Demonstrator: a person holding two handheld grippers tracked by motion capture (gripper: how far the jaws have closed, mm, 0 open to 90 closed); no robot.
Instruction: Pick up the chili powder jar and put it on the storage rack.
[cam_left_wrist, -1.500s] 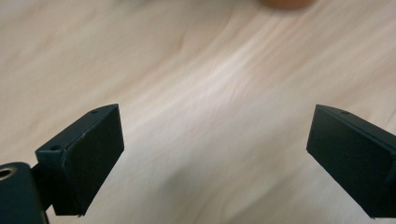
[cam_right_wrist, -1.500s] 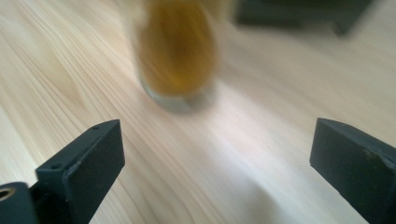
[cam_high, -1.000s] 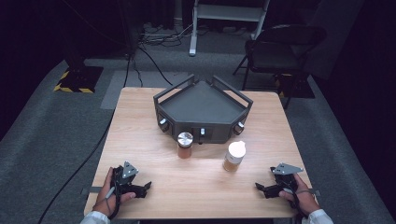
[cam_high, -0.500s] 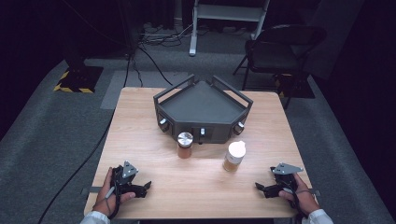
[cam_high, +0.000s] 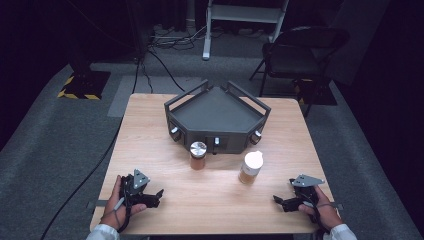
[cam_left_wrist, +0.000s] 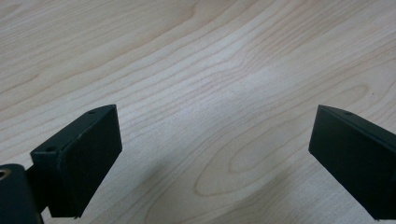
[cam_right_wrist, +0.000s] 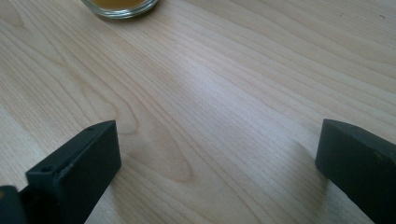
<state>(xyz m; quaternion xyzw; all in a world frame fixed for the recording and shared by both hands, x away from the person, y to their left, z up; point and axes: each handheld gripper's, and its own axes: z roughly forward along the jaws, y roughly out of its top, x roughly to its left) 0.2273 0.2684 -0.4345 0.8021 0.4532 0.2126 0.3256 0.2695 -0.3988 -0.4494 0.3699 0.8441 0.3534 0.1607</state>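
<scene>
While nothing is yet in hand, the stock stands as follows, largest first.

Table (cam_high: 150, 125): pale wood, square, bearing everything below.

Tray (cam_high: 216, 109): dark grey, angular, with raised rails and knobs on its near faces; sits far centre, nothing inside it.

Jar with white lid (cam_high: 250, 167): amber contents, upright, near the tray's near right corner, apart from it. Its glass base (cam_right_wrist: 120, 6) lies ahead of the right gripper's jaws.

Jar with metal lid (cam_high: 198, 155): amber contents, upright, just near of the tray's front, left of the other jar.

Left gripper (cam_high: 156, 195): low at the near left edge, jaws spread wide, grasping nothing.

Right gripper (cam_high: 278, 201): low at the near right edge, jaws likewise spread and unladen.

Progress, by my judgement: not begun. Both jars stand untouched, well apart from either gripper; the reach, the grasp and any placing all remain.
</scene>
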